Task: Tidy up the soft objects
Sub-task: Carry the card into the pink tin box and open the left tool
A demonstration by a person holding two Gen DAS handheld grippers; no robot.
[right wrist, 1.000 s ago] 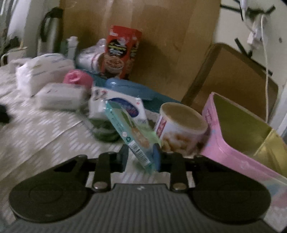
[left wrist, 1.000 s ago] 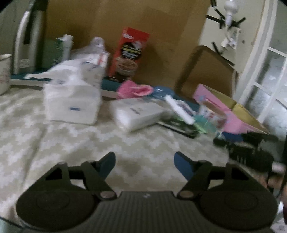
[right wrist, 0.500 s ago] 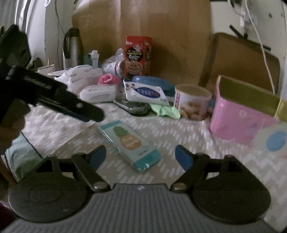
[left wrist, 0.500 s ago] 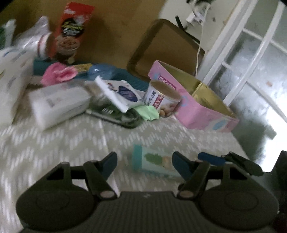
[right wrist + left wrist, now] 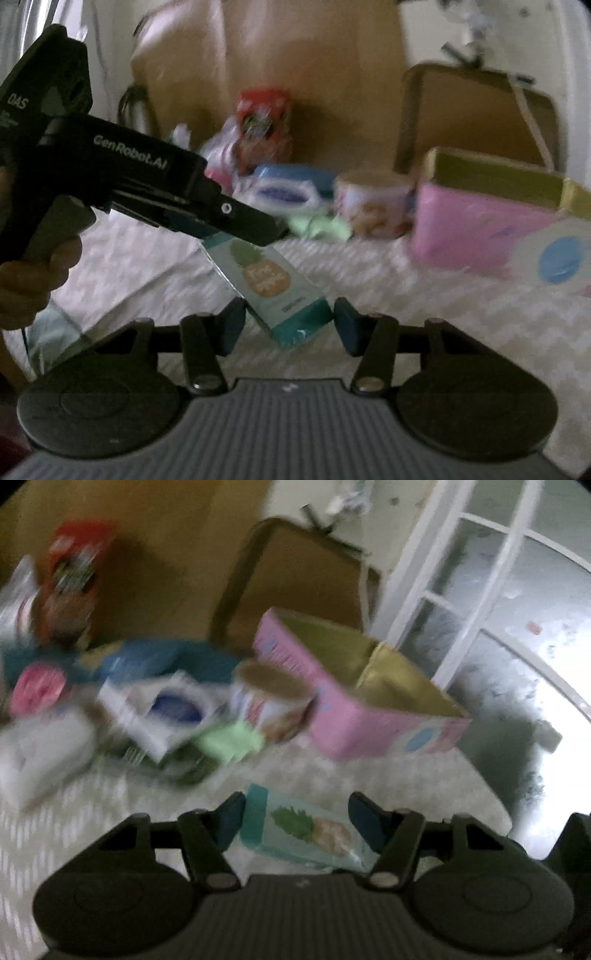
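Note:
A teal tissue pack with a pineapple print lies flat on the chevron tablecloth. My left gripper is open, its blue pads either side of one end of the pack. My right gripper is open too, its pads flanking the opposite end. In the right wrist view the left gripper's black body reaches in from the left over the pack's far end. An open pink box with a gold inside stands behind on the right.
A clutter of items sits behind the pack: a white-and-blue wipes pack, a green cloth, a round tub, a pink item, a red snack box. The table edge is close on the right.
My right gripper let go of the pineapple pack, which now lies on the table, and opened. My left gripper swung right and came down around the pack's other end.

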